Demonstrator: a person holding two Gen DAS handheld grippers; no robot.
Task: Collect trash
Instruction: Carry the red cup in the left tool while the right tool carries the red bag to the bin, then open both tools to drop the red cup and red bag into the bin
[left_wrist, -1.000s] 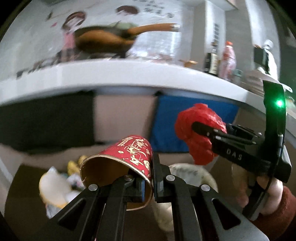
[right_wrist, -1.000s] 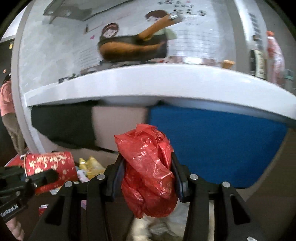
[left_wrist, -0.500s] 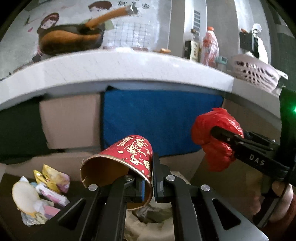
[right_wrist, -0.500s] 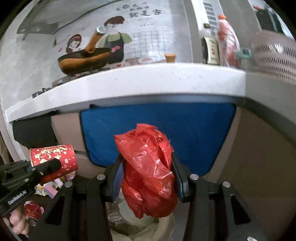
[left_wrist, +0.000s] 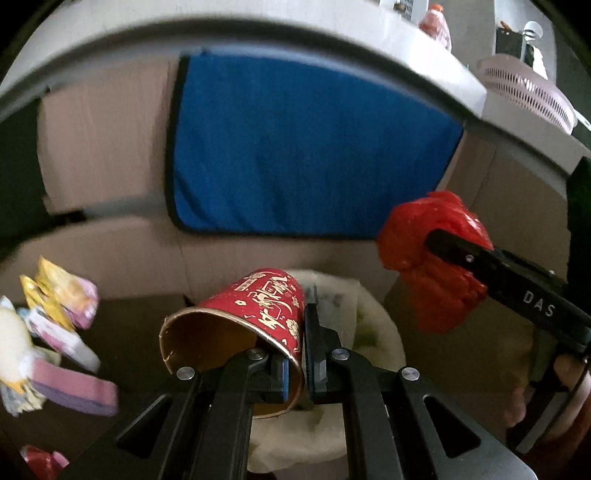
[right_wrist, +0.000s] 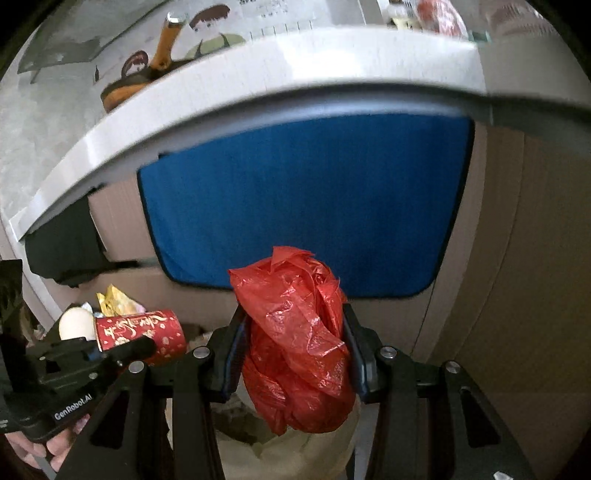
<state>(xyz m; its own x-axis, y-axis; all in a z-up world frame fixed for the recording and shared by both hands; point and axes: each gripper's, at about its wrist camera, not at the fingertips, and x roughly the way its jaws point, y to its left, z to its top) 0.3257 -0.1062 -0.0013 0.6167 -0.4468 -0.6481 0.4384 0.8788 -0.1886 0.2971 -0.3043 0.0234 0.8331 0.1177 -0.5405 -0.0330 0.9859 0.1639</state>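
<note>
Left wrist view: left tongs (left_wrist: 295, 363) pinching the wall of a red paper cup (left_wrist: 255, 317) at its rim, one finger inside the mouth, one outside; cup tipped on its side, mouth toward lower left of frame; directly behind and below it, a white-lined bin (left_wrist: 373, 332) at lower centre; right tongs (left_wrist: 439, 240) enter from the right edge, clamped on a crumpled red plastic bag (left_wrist: 424, 266) held above and right of the bin; loose wrappers (left_wrist: 55, 321) lie on the dark floor at far left; blue cloth (left_wrist: 306, 147) hangs under the bench (left_wrist: 258, 26) edge across the top.

Right wrist view: right tongs (right_wrist: 291, 350) pressed onto the red plastic bag (right_wrist: 295, 339) at centre, bag bulging above and below the fingers; bin liner (right_wrist: 295, 454) visible just beneath it at bottom centre; left tongs (right_wrist: 122, 347) at lower left with the red paper cup (right_wrist: 144, 332); wrappers (right_wrist: 114, 299) behind the cup.

Progress, judged: two items lifted and positioned over the bin, neither released yet; wrappers on the floor remain to be gathered; task roughly mid-way.
</note>
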